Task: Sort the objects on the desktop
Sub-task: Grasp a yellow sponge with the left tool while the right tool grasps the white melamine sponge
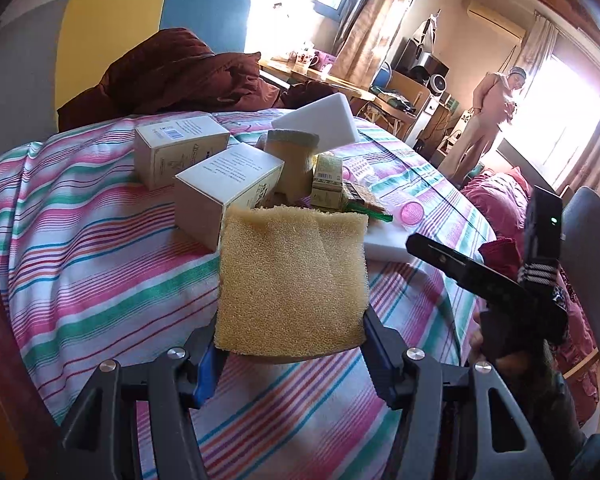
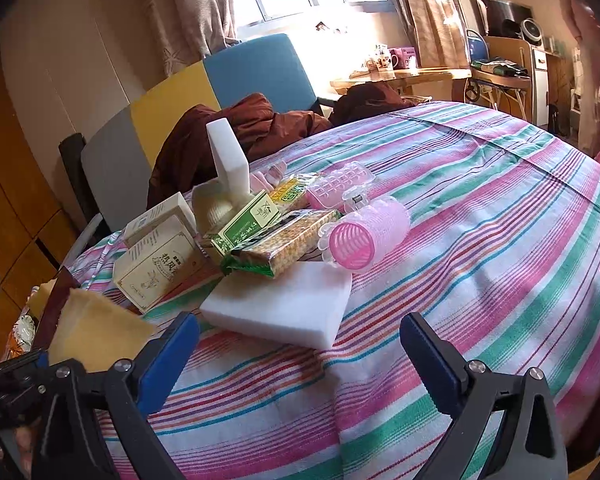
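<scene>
My left gripper (image 1: pixel 290 344) is shut on a yellow sponge (image 1: pixel 292 280), held above the striped tablecloth (image 1: pixel 100 264); the same yellow sponge (image 2: pixel 96 332) shows at the lower left of the right wrist view. Behind it lies a pile: two cream boxes (image 1: pixel 224 184), a second sponge (image 1: pixel 292 156), a green-and-white box (image 2: pixel 244 224), a packet of crackers (image 2: pixel 288 244), pink hair rollers (image 2: pixel 360 240) and an upright white foam block (image 2: pixel 228 160). My right gripper (image 2: pixel 300 356) is open, just short of a flat white foam block (image 2: pixel 280 304).
A grey, yellow and blue chair back (image 2: pixel 172 108) with a brown garment (image 1: pixel 172 76) stands behind the table. A person (image 1: pixel 484 116) stands by the window at the right. A wooden desk (image 2: pixel 400 76) with mugs is beyond. The tablecloth's right half (image 2: pixel 500 200) is bare.
</scene>
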Demonstrator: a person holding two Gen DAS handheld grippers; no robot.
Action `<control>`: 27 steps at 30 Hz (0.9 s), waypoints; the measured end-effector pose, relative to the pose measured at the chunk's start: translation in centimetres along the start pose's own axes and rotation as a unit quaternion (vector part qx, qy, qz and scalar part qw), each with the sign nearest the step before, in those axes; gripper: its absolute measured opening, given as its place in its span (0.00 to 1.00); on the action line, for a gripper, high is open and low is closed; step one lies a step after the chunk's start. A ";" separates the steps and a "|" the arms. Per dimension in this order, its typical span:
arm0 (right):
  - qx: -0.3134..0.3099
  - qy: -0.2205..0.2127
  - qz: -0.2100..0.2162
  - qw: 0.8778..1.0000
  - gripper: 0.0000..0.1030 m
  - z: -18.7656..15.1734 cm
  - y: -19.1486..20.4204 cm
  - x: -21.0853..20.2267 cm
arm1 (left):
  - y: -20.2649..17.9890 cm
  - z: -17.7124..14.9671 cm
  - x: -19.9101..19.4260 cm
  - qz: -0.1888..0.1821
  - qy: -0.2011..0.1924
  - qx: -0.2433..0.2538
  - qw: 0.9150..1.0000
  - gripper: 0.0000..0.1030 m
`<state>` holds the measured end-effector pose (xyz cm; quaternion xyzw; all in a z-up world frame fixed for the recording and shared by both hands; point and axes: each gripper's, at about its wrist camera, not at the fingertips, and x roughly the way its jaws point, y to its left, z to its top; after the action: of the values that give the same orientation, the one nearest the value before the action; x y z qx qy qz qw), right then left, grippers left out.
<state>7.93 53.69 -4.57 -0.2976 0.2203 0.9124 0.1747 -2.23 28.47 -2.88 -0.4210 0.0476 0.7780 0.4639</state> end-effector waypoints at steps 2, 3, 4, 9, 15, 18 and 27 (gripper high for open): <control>0.000 0.002 0.003 1.000 0.99 0.5 0.0 0.5 | 0.1 -0.6 -1.2 0.003 -0.001 -0.003 1.000 0.59; 0.001 0.004 0.006 1.000 0.99 0.6 0.1 0.7 | 0.2 -1.0 -1.6 0.005 0.000 -0.005 1.000 0.59; 0.002 0.008 0.009 1.000 0.99 0.8 0.1 1.0 | 0.3 -1.3 -2.1 0.007 0.002 -0.007 1.000 0.59; 0.026 0.030 0.065 0.997 0.99 0.6 0.4 1.5 | 1.3 -2.9 -2.5 0.025 0.015 -0.022 0.999 0.60; 0.020 0.045 0.170 0.984 0.99 0.0 1.8 0.3 | 1.9 -3.2 -2.0 0.037 0.017 -0.028 0.999 0.60; -0.018 0.033 0.165 0.986 0.99 0.1 2.6 -0.7 | 1.8 -3.2 -1.5 0.041 0.019 -0.021 0.999 0.60; -0.216 0.084 0.107 0.967 0.97 2.5 4.3 2.2 | 1.9 -2.6 -0.6 0.041 0.025 -0.017 0.999 0.63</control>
<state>3.15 51.73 -2.86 -0.3783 0.0629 0.9235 -0.0117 -1.95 25.77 -4.75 -0.4453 0.0634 0.7865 0.4233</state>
